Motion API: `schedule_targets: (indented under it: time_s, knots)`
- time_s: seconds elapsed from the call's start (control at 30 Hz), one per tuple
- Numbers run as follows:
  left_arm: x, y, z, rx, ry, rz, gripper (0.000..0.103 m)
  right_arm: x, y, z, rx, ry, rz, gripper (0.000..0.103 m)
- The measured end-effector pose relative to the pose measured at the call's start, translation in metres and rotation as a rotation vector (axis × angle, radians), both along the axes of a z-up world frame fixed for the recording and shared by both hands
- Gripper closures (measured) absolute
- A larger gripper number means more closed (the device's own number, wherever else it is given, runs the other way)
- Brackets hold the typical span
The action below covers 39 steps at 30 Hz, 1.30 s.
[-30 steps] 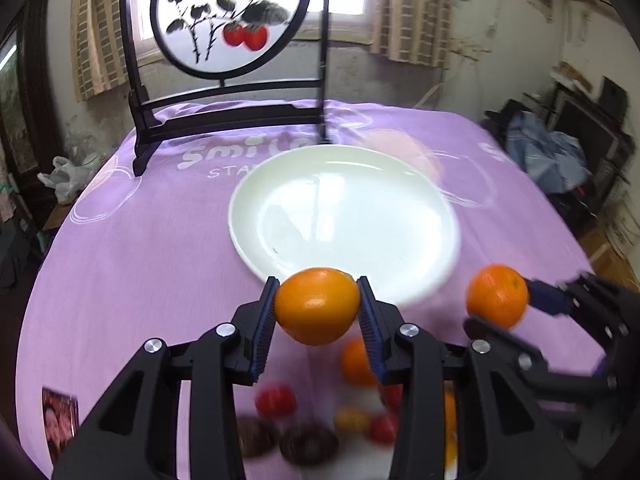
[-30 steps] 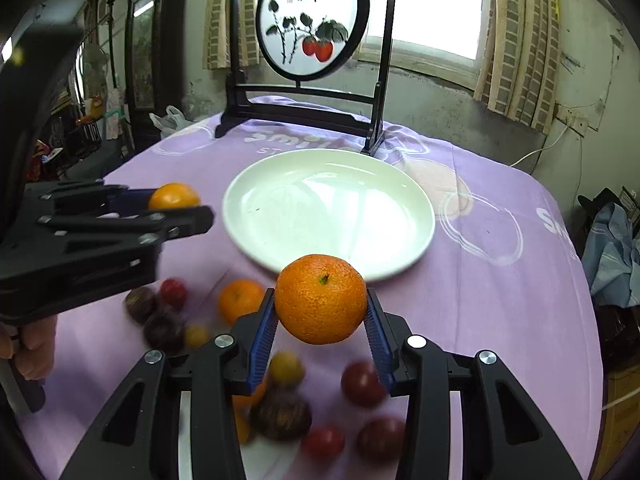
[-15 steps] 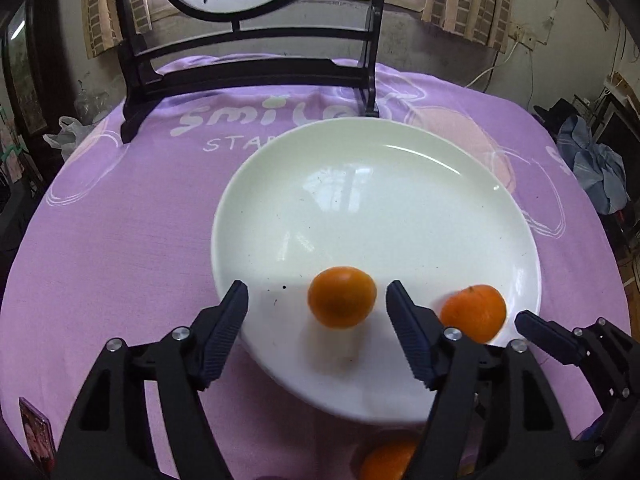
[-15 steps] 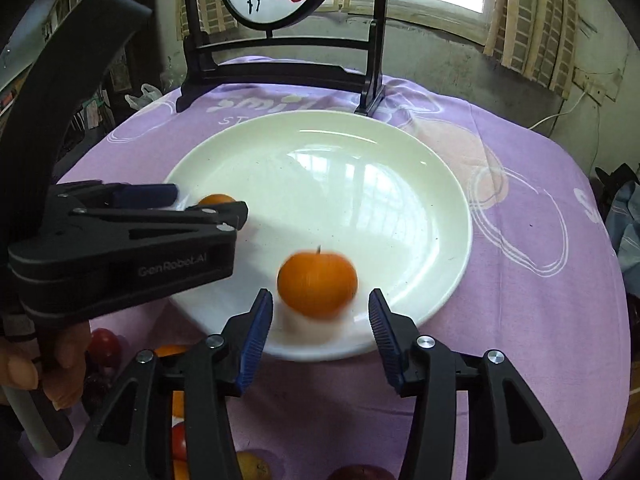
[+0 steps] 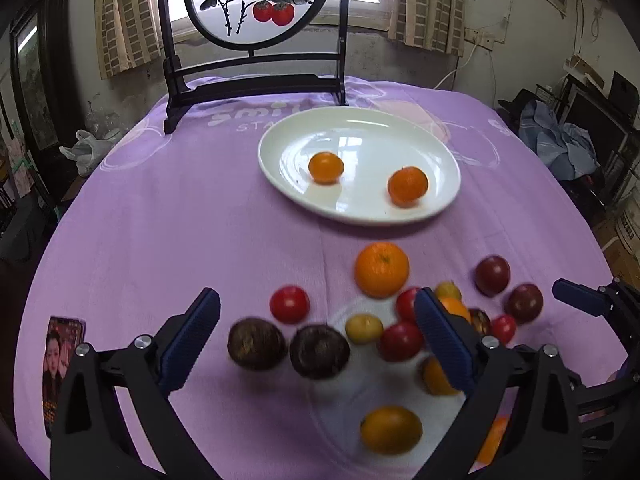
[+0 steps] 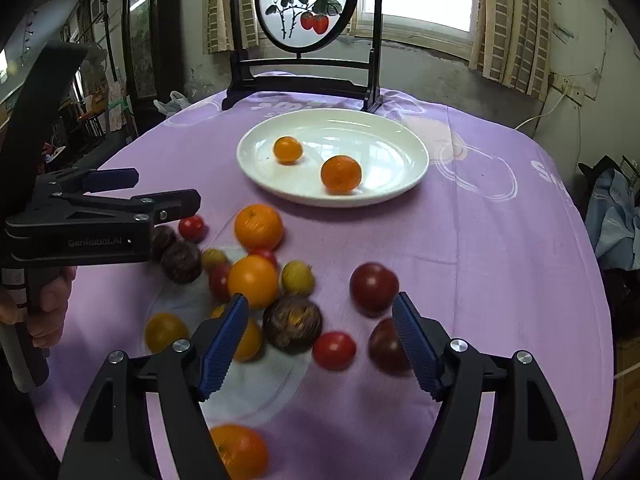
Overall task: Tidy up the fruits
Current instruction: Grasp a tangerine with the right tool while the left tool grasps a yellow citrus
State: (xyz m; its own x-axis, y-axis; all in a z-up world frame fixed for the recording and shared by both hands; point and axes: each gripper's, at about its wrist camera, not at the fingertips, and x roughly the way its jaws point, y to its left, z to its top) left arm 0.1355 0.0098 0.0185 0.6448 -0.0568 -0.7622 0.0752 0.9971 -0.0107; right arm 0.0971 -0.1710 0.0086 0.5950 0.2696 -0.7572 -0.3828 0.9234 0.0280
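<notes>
Left gripper (image 5: 316, 336): jaws spread wide and opening, gripping nothing; two dark brown fruits (image 5: 288, 346) lie on the cloth in the gap below. Right gripper (image 6: 320, 344): jaws apart and opening, nothing clamped; a dark brown fruit (image 6: 292, 328) and a red tomato (image 6: 334, 350) lie beneath the gap. From each claw at 12 o'clock, loose fruit is scattered on the purple tablecloth (image 5: 180, 220): a large orange (image 5: 382, 269), red tomatoes (image 5: 289, 304), small yellow fruits (image 5: 363, 329) and dark red plums (image 5: 492, 274). Farther toward 12 o'clock stands the white plate (image 5: 280, 168) holding two small oranges, one at its 9 o'clock side (image 5: 326, 167), the other nearer 4 o'clock (image 5: 407, 185), well apart. Beyond the plate, a round painted screen (image 5: 258, 0) in a black stand. At 8 o'clock in the left view, a phone (image 5: 60, 360) lies flat.
</notes>
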Motion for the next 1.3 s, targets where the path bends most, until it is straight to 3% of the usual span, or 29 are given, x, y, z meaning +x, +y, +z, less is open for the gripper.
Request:
schedule_targets:
  time_s: [0.2,0.4,0.67,0.73,0.8,0.83,1.03,1.3]
  knots:
    - [-0.061,0.006,-0.026,-0.059,0.04,0.006,0.007,-0.055,0.005,-0.013,0.003,0.015,-0.006,0.023]
    - [-0.098,0.012,-0.042,-0.072,0.067,0.002,0.007,-0.076,0.017,-0.033,-0.048,0.069,0.003,0.023]
    - [-0.099,0.011,-0.052,-0.063,0.102,-0.02,0.007,-0.073,0.024,-0.053,-0.027,0.15,-0.017,0.028]
    - [-0.097,0.01,-0.054,-0.061,0.106,-0.023,0.007,-0.073,0.025,-0.052,-0.019,0.144,-0.021,0.036]
    - [-0.095,0.008,-0.055,-0.055,0.113,-0.026,0.007,-0.068,0.019,-0.05,0.018,0.148,-0.041,0.056]
    - [-0.094,0.007,-0.056,-0.051,0.116,-0.028,0.007,-0.066,0.016,-0.05,0.029,0.148,-0.049,0.059]
    - [-0.09,0.001,-0.056,-0.028,0.122,-0.032,0.007,-0.068,0.003,-0.051,0.148,0.171,-0.051,0.059]
    - [-0.079,-0.018,-0.056,-0.002,0.119,-0.037,0.007,-0.083,-0.012,-0.049,0.197,0.151,-0.046,0.059]
